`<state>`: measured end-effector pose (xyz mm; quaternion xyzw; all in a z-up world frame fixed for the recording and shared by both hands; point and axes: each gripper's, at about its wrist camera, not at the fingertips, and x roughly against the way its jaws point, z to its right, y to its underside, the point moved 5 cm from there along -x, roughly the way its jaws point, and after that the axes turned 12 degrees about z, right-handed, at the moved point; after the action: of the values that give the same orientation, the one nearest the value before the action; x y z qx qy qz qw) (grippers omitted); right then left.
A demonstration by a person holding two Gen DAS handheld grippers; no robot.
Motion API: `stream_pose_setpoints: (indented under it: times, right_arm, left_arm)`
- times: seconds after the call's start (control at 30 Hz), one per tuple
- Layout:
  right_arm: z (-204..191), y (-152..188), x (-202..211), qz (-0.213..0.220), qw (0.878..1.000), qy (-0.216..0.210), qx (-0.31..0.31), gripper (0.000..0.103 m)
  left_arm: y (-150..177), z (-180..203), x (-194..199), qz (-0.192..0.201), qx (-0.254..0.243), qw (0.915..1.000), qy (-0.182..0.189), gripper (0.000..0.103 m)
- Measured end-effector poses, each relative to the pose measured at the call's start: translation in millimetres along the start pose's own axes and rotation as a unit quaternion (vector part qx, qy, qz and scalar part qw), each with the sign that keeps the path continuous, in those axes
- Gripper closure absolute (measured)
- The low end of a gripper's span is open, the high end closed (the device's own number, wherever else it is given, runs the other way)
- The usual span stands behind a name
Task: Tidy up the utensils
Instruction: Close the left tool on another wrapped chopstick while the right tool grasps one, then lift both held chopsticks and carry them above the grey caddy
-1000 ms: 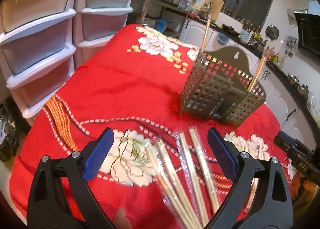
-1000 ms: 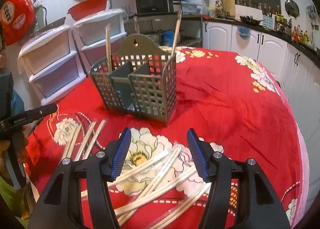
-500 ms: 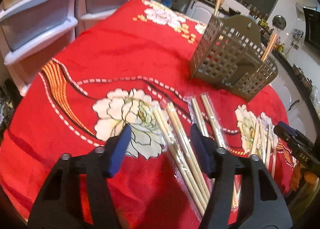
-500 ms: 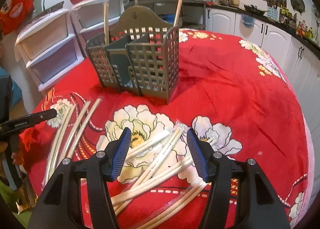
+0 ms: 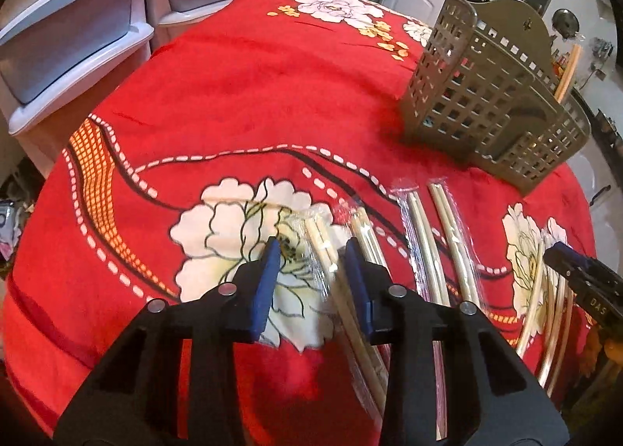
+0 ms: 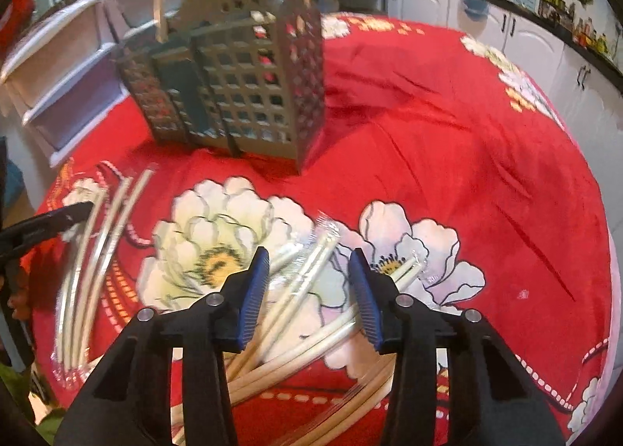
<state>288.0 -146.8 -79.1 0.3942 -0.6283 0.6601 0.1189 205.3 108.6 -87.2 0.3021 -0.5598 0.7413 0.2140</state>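
Wrapped chopstick pairs lie on a red flowered tablecloth. My left gripper (image 5: 311,251) is open and low over the cloth, its jaws astride one wrapped pair (image 5: 323,247); more pairs (image 5: 420,236) lie to its right. My right gripper (image 6: 309,261) is open, its jaws astride another wrapped pair (image 6: 311,267) in a loose pile (image 6: 335,337). The grey lattice utensil holder (image 5: 494,103) stands beyond, with chopsticks upright in it; it also shows in the right wrist view (image 6: 241,84).
White plastic drawer units (image 5: 70,29) stand beside the table at the left. Kitchen cabinets (image 6: 518,37) and a counter line the back. The other gripper's tip shows at each view's edge (image 5: 584,278) (image 6: 43,228).
Both grippers have dropped lower and closer to the chopsticks. The left gripper's jaws have narrowed around one wrapped pair. The right gripper's opening is about the same.
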Motion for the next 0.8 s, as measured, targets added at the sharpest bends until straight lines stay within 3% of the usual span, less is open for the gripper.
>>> stream_pose_setpoints:
  times: [0.33, 0.6, 0.8]
  right_arm:
    - [11.2, -8.5, -17.7, -0.013, 1.000, 0.001, -0.019, 0.080]
    - [13.0, -18.2, -26.1, -0.007, 1.000, -0.002, -0.028, 0.089]
    - [7.4, -32.5, -11.9, 0.028, 0.998, -0.028, -0.038, 0.090]
  left_arm:
    - [-15.8, 0.1, -13.3, 0.003, -0.001, 1.0000, -0.004, 0.077]
    - [-20.5, -9.4, -10.7, 0.013, 0.021, 0.9997, 0.005, 0.098]
    - [-32.2, -6.6, 4.6, 0.035, 0.030, 0.9985, 0.029, 0.101]
